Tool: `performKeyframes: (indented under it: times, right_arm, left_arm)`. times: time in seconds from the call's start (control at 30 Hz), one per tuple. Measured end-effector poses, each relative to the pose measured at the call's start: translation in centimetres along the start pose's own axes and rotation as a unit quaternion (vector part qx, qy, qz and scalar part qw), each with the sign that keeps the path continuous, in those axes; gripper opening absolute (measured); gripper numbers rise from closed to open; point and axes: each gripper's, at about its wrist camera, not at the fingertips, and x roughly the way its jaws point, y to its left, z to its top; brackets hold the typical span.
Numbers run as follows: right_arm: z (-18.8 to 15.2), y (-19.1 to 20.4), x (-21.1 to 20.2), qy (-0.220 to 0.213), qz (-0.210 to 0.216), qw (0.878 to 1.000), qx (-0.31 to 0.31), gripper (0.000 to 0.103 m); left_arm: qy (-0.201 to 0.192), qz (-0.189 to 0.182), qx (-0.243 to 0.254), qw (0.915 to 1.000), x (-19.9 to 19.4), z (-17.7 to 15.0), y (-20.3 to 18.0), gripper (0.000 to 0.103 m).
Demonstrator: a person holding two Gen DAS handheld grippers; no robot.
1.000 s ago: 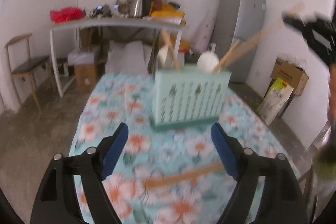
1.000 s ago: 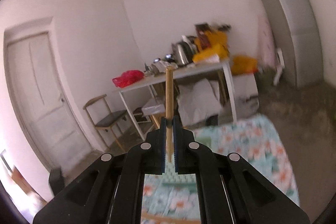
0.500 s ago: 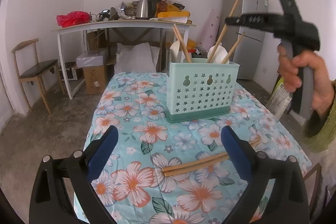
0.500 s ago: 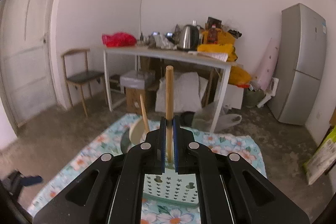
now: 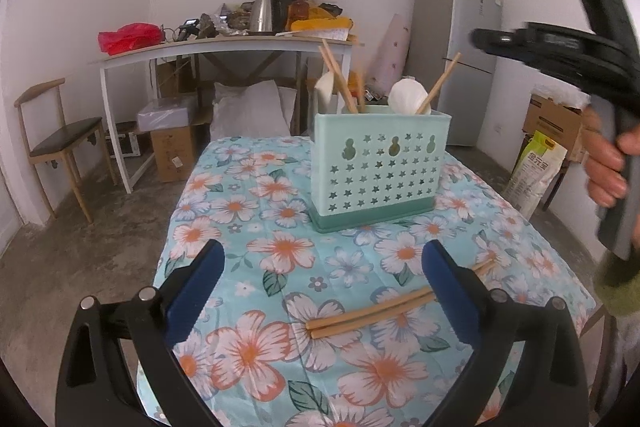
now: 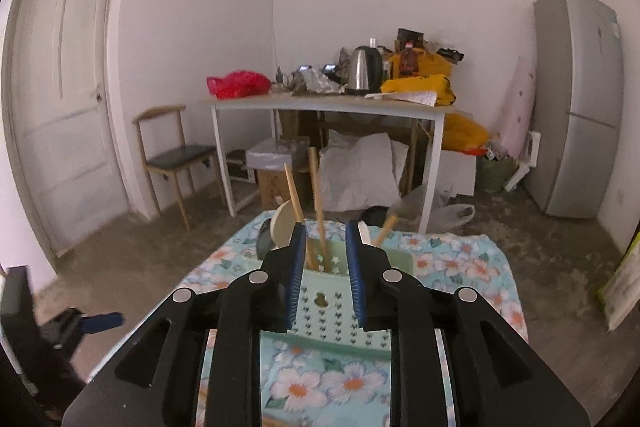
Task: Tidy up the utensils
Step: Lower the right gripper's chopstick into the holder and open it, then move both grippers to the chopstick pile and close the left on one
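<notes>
— Two chopsticks [image 5: 394, 308] lie side by side on the floral tablecloth [image 5: 256, 211], in front of the mint utensil holder [image 5: 378, 169], between the left gripper [image 5: 322, 291] and its wide-spread, empty jaws.

— And the right gripper [image 6: 323, 269]?

— Above the holder, jaws parted, gripping nothing; a chopstick [image 6: 318, 203] stands in the holder just beyond them.

— Risks?

— I'd say rolling. Those sticks are round, smooth wood on slick cloth; a closing pad could nudge one away or pinch both crookedly. Clipping the holder could topple it too; it's light perforated plastic, star-punched, with sticks and a white spoon [image 5: 404, 97] leaning out of the top.

— Anything else?

— The sticks' far ends are hidden behind the left gripper's finger.
</notes>
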Motion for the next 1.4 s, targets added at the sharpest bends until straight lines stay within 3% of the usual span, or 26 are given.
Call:
performKeyframes:
  times: [0.1, 0.23, 0.43, 0.57, 0.63, 0.73, 0.83, 0.93, 1.0, 1.2, 1.4]
  right_arm:
    - [-1.4, -1.6, -2.1, 0.011, 0.002, 0.999, 0.043, 0.026]
    - [-4.1, -4.2, -2.8, 0.057, -0.012, 0.992, 0.108, 0.032]
    - [-10.8, -7.3, -1.4, 0.175, -0.034, 0.960, 0.214, 0.036]
    - [-15.2, -8.6, -0.8, 0.227, -0.026, 0.931, 0.286, 0.038]
    - [-16.7, -8.5, -0.4, 0.246, -0.024, 0.922, 0.298, 0.038]
    - [-18.1, -8.2, 0.0, 0.263, -0.015, 0.916, 0.302, 0.038]
    - [-19.1, -8.3, 0.3, 0.267, -0.008, 0.913, 0.309, 0.038]
    - [-19.4, -8.6, 0.6, 0.267, -0.003, 0.911, 0.314, 0.038]
    - [-19.4, -8.8, 0.6, 0.265, 0.001, 0.910, 0.318, 0.038]
    - [-19.6, -9.1, 0.4, 0.259, 0.007, 0.910, 0.325, 0.038]
    - [-19.9, -9.2, 0.1, 0.255, 0.014, 0.909, 0.329, 0.038]
  left_arm:
    - [0.001, -0.010, 0.007, 0.9999, 0.1, 0.1, -0.5, 0.097]
    - [0.006, -0.027, 0.027, 0.9993, 0.6, 0.0, -1.3, 0.097]
    - [0.029, -0.068, 0.083, 0.9938, 1.7, -1.0, -4.0, 0.097]
    - [0.049, -0.079, 0.138, 0.9861, 3.0, -2.1, -6.5, 0.081]
    - [0.062, -0.072, 0.185, 0.9781, 4.0, -3.0, -8.1, 0.066]
    - [0.074, -0.050, 0.269, 0.9589, 5.4, -4.7, -10.4, 0.055]
    - [0.082, -0.021, 0.347, 0.9341, 6.8, -6.3, -11.9, 0.041]
    - [0.087, 0.007, 0.410, 0.9080, 8.2, -7.6, -12.9, 0.033]
    - [0.088, 0.012, 0.436, 0.8953, 8.9, -8.1, -13.2, 0.030]
    - [0.079, 0.024, 0.471, 0.8784, 9.2, -8.7, -14.1, 0.015]
    - [0.071, 0.032, 0.504, 0.8599, 8.7, -9.2, -14.9, 0.011]
